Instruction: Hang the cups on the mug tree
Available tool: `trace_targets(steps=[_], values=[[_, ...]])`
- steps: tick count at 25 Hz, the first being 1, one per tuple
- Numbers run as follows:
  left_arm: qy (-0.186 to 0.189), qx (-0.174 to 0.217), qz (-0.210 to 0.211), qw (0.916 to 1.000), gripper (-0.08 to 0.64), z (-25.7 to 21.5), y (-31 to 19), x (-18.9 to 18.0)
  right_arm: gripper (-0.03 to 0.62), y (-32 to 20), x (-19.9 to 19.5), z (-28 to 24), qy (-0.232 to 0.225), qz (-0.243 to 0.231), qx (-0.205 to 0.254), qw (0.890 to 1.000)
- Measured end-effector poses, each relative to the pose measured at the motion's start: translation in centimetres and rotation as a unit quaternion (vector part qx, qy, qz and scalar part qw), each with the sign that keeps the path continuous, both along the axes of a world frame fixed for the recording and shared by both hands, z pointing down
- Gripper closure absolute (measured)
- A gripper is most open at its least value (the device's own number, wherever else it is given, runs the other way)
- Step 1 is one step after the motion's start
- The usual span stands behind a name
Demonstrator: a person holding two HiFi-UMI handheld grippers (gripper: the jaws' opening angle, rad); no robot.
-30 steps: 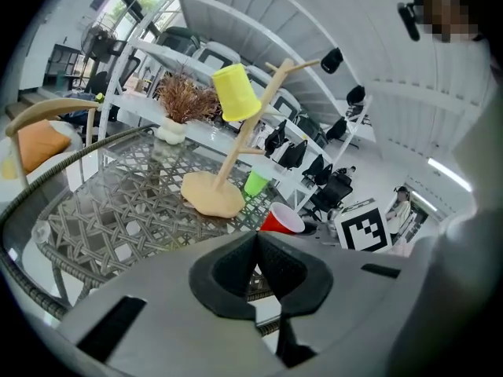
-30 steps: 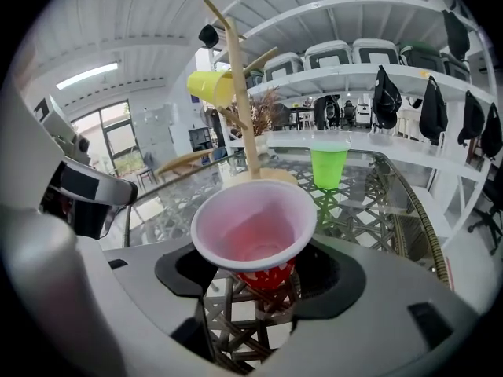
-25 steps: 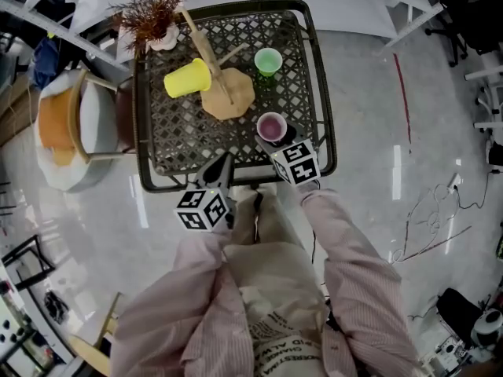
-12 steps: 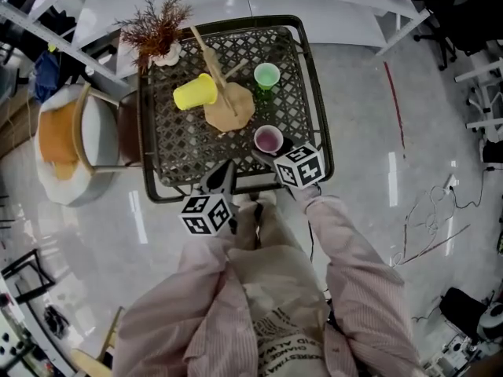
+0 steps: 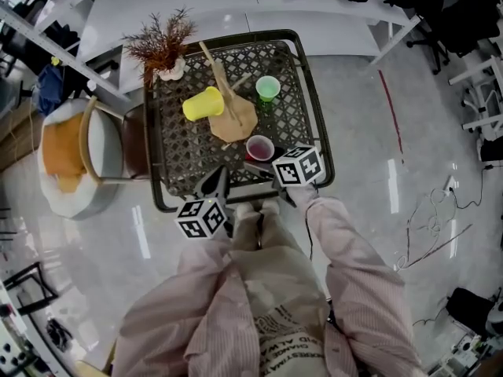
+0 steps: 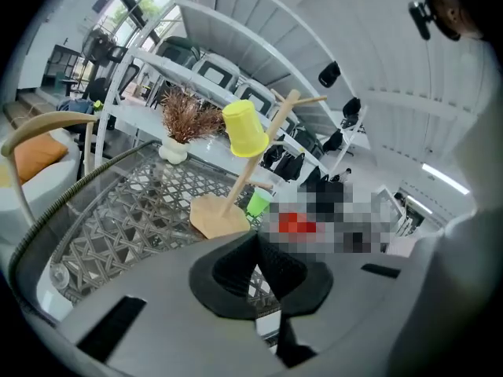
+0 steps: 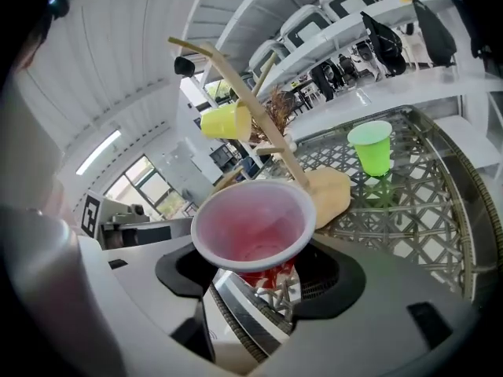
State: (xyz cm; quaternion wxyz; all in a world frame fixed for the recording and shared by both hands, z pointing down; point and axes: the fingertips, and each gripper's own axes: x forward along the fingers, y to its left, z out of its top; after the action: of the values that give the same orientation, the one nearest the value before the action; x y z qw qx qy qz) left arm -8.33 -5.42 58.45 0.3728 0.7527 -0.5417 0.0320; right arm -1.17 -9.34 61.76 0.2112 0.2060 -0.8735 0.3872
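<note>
**Pink cup gripped near the mug tree, mouth left free**

The right gripper [image 7: 266,273] is clasping a pink cup [image 7: 251,228] low on its body, on the person's side of the mug tree [image 5: 233,121] and just to its right. The cup is looking thin-walled and light, probably plastic, so a hard squeeze would likely be buckling it, while a slack one could be letting its smooth side slip. Holding it low is keeping the open mouth free to go over a peg. No handle is showing.

The left gripper [image 6: 255,250] is waiting empty with its jaws pressed together, nearer the person than the tree. A yellow cup [image 5: 203,104] is sitting upended on a peg on the tree's left side, so that branch is taken. A green cup [image 5: 268,88] is standing on the lattice table [image 5: 181,163] beyond the tree to its right, and a dried plant [image 5: 163,42] is standing beyond it to the left
</note>
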Motion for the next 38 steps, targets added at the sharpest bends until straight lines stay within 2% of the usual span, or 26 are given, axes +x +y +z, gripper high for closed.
trace_targets(steps=[12, 21, 28, 38], values=[[-0.009, 0.02, 0.004, 0.9997, 0.561, -1.3, -1.1, -2.0, 0.31, 0.8, -2.2, -1.2, -0.056, -0.019, -0.08, 0.995], [-0.018, 0.018, -0.022, 0.9994, 0.561, -1.5, -1.8, -2.6, 0.31, -0.1, -3.5, -2.2, -0.105, -0.05, -0.155, 0.981], [-0.019, 0.017, -0.064, 0.9976, 0.561, -2.1, -3.2, -3.5, 0.31, -1.3, -4.8, -2.7, -0.133, -0.083, -0.229, 0.961], [-0.026, 0.013, -0.097, 0.9949, 0.561, -2.3, -4.0, -3.3, 0.31, -1.8, -5.5, -2.9, -0.163, -0.121, -0.32, 0.926]])
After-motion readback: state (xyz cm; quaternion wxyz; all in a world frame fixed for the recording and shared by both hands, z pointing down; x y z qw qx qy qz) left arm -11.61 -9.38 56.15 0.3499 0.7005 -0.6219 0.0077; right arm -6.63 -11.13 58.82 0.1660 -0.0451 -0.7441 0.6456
